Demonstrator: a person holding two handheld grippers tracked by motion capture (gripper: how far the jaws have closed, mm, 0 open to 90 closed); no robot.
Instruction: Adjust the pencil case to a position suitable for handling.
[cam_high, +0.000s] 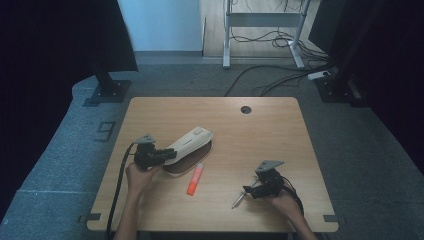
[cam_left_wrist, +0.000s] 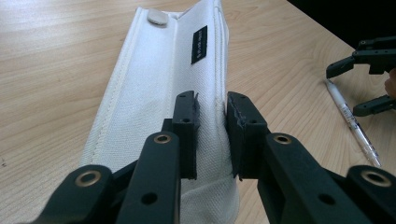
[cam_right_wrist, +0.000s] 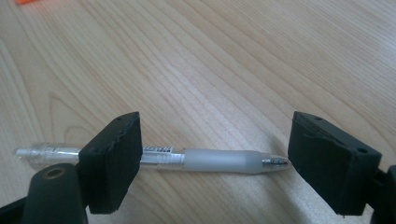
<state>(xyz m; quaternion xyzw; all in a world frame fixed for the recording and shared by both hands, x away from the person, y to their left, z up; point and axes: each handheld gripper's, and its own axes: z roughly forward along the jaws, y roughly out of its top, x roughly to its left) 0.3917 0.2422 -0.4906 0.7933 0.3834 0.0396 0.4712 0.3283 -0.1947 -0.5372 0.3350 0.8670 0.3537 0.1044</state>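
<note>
The left gripper pinches a fold of the white fabric pencil case, which lies on the wooden table left of centre, its near end raised. The right gripper has its 2 jaws spread wide, astride a clear pen lying flat on the table. An orange marker rests between the 2 grippers.

On the bench I count one white pencil case, one orange marker, one clear pen, and two tongs, left and right.
</note>
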